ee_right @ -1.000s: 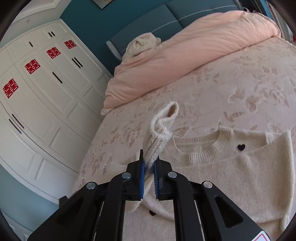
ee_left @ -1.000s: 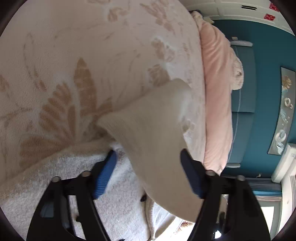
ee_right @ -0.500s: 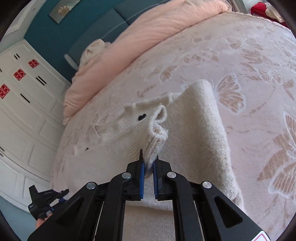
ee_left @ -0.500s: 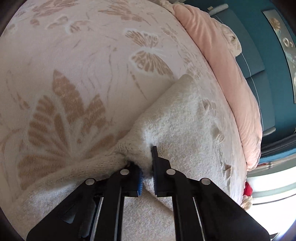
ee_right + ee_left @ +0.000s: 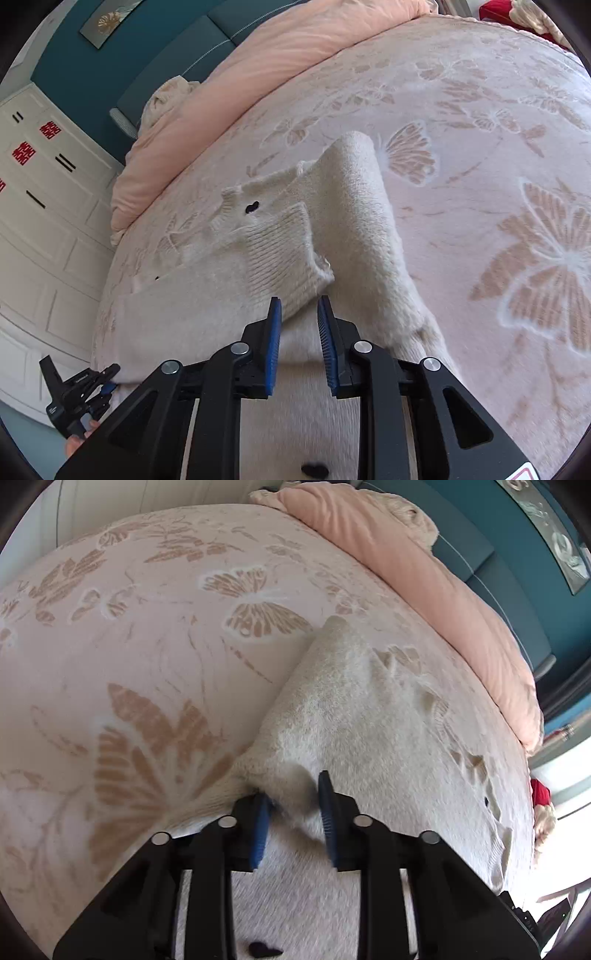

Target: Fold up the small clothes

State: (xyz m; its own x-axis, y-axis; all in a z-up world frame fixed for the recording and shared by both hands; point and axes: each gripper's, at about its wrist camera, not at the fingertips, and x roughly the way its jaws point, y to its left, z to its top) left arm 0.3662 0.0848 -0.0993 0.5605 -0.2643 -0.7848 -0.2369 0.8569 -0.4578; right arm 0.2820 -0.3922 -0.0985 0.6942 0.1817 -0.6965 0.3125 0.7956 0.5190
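On the bedspread (image 5: 480, 92), one cream sweater (image 5: 221, 295), two hand-held grippers (image 5: 299, 328) (image 5: 291, 812) narrowly parted, just released.

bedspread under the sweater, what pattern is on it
Pale pink bedspread with tan butterflies and leaves; right wrist view shows it best.

I see a cream sweater (image 5: 354, 221) with small black hearts, one near its ribbed collar. Under it lies a pale pink bedspread (image 5: 480, 110) patterned with tan butterflies and leaves outlined in white. A plain peach duvet (image 5: 295, 48) lies along its far edge. My right gripper (image 5: 299, 314) is black with blue pads; my left gripper (image 5: 293, 805) has the same colours. The wall (image 5: 74, 48) is teal, the headboard (image 5: 166, 55) darker teal with pale stitching. The wardrobe (image 5: 48, 206) is white with red emblems and black handles.
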